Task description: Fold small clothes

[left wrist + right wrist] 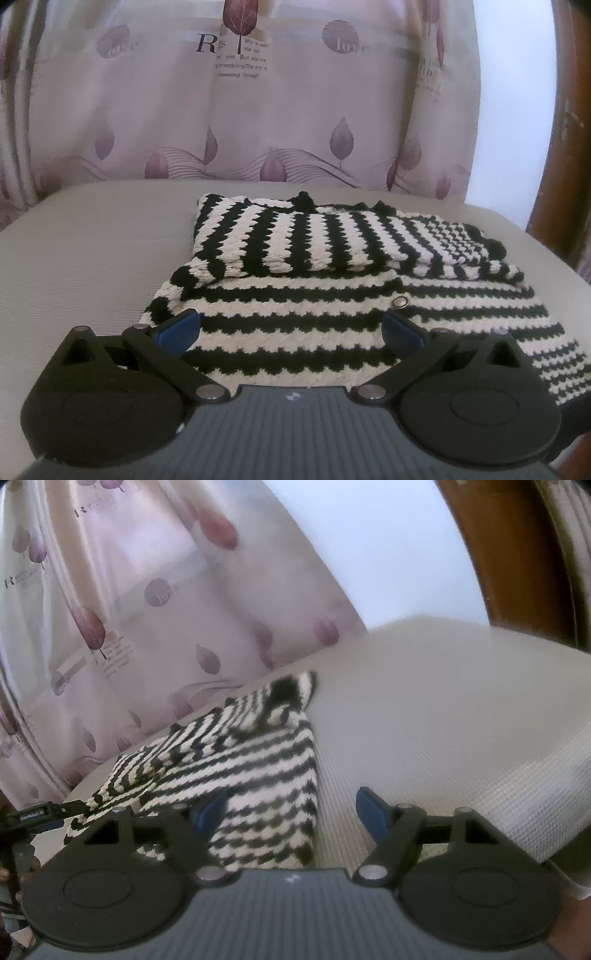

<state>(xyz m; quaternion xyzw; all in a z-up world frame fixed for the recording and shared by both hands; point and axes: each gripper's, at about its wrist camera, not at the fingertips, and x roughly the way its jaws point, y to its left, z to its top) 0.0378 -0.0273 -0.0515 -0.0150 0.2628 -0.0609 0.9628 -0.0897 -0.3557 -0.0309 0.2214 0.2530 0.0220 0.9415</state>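
We see the left gripper (pixel 291 330) spread wide over the near hem of the striped knit garment (pixel 295 332), gripping nothing; contact with the fabric unclear. Right gripper (pixel 291 812) also wide open, straddling the garment's right edge. Garment lies on the grey cushion (pixel 92 258), upper part folded over.

We see a pale grey, finely ribbed padded surface (pixel 85 251) filling the middle band of the left wrist frame. Directly on it, centre to right, lies a black-and-white striped knit garment (pixel 295 317), its upper part folded over itself. In the right wrist frame the garment lies at lower left.
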